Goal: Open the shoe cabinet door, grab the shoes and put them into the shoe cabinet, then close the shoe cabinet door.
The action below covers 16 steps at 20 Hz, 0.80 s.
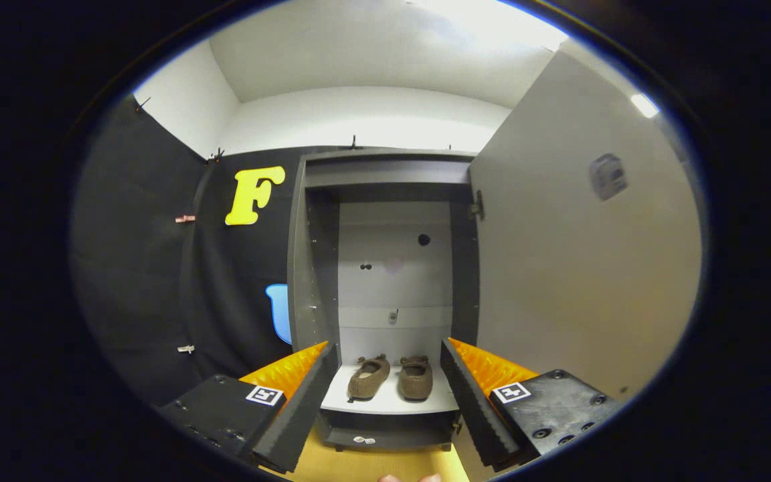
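Since the shoes (390, 378) already sit on the cabinet (385, 268) shelf, closing is what's left: gripper (389, 395) is spread and empty, so get behind the swung-out door (579, 268) and push evenly.

Light comes from above: a broad white glare washes out the ceiling (479, 27), and a small bright strip lamp (644, 105) shows beside the open door (579, 268). The door's pale face is evenly lit. Inside the cabinet (392, 268) the upper part is dim, and the side walls lie in shadow, while the white shelf (389, 398) stays bright under the shoes (391, 378). The fisheye bends straight edges outward, most strongly near the rim. The spread tongs (389, 375) look soft and slightly blurred up close
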Each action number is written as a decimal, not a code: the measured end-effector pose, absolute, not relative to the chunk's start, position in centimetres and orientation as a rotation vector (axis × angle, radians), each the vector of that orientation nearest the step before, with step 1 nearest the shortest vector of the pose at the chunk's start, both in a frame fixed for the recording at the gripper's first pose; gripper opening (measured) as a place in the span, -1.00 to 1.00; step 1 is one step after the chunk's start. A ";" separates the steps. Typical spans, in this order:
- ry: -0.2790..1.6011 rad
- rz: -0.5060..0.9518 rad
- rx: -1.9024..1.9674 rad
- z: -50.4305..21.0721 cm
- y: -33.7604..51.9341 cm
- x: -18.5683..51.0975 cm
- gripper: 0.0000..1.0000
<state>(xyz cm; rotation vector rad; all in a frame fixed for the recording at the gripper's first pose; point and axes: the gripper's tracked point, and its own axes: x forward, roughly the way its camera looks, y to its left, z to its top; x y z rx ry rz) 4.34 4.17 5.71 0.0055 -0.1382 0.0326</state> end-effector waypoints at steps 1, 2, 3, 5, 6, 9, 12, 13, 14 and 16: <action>-0.134 0.026 0.010 5.7 3.1 3.2 0.95; -0.138 0.023 0.013 6.1 2.3 1.9 0.95; -0.135 0.021 0.019 6.3 1.4 0.8 0.95; -0.127 0.016 0.030 6.6 -0.4 -1.6 0.95; -0.123 0.009 0.033 6.7 -1.5 -2.9 0.95; -0.129 -0.028 0.029 7.7 -5.1 -5.6 0.95; -0.130 -0.088 0.016 7.3 -9.8 -7.9 0.95; -0.125 -0.102 0.021 7.1 -11.0 -8.5 0.95; -0.122 -0.120 0.025 6.9 -12.5 -9.1 0.95; -0.113 -0.167 0.021 6.3 -15.9 -9.6 0.95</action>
